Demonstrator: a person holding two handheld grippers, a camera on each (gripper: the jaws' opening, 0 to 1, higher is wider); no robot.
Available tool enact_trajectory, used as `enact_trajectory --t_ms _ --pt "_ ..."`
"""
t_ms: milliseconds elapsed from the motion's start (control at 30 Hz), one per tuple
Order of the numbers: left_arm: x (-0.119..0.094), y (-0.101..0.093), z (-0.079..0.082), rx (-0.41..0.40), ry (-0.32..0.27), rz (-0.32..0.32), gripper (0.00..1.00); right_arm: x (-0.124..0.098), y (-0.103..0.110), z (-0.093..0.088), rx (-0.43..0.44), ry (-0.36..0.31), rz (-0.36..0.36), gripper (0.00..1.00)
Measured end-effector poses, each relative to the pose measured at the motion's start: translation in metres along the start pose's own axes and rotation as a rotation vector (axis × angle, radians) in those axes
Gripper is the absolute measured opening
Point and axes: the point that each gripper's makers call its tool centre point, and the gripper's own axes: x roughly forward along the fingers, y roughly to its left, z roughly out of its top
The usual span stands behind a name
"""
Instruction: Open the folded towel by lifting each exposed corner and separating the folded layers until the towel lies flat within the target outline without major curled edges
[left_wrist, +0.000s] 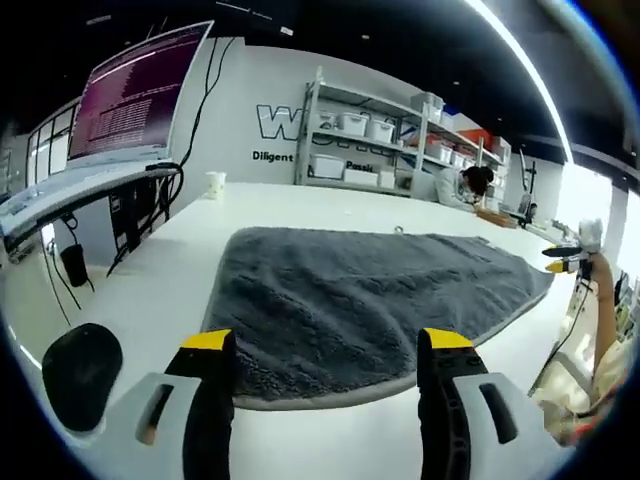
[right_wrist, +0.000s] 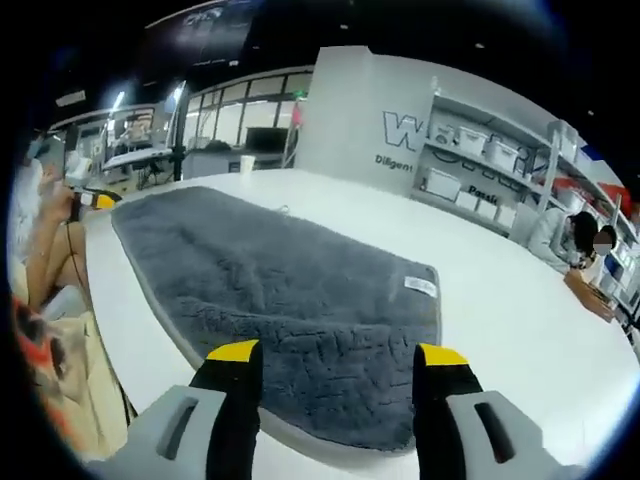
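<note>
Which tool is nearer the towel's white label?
Right. The right tool hangs over the towel end bearing the label; the left tool is at the opposite end.

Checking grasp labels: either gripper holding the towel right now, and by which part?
Nothing held. Left gripper and right gripper both stand open over the grey towel, jaws apart with towel edge between them, not pinched.

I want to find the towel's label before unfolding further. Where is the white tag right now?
In the right gripper view, the white tag lies on the grey towel near its right edge, just beyond the right gripper.

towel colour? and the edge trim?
Dark grey towel with a lighter grey edge trim; clearest in the right gripper view.
</note>
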Motion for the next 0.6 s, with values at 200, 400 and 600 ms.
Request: enact_trajectory --t_ms 200,400,600 --pt "0.008 0.004 -0.001 -0.004 -0.040 -0.018 0.67 0.008 0.000 -0.010 -0.018 0.037 0.009 0.49" --pt "0.009 0.023 -0.005 -0.006 -0.039 0.058 0.57 0.012 -0.002 -0.020 -0.027 0.065 0.018 0.41" --pt "0.007 0.035 -0.010 -0.014 -0.030 0.113 0.46 0.013 0.000 -0.024 -0.024 0.078 0.035 0.36"
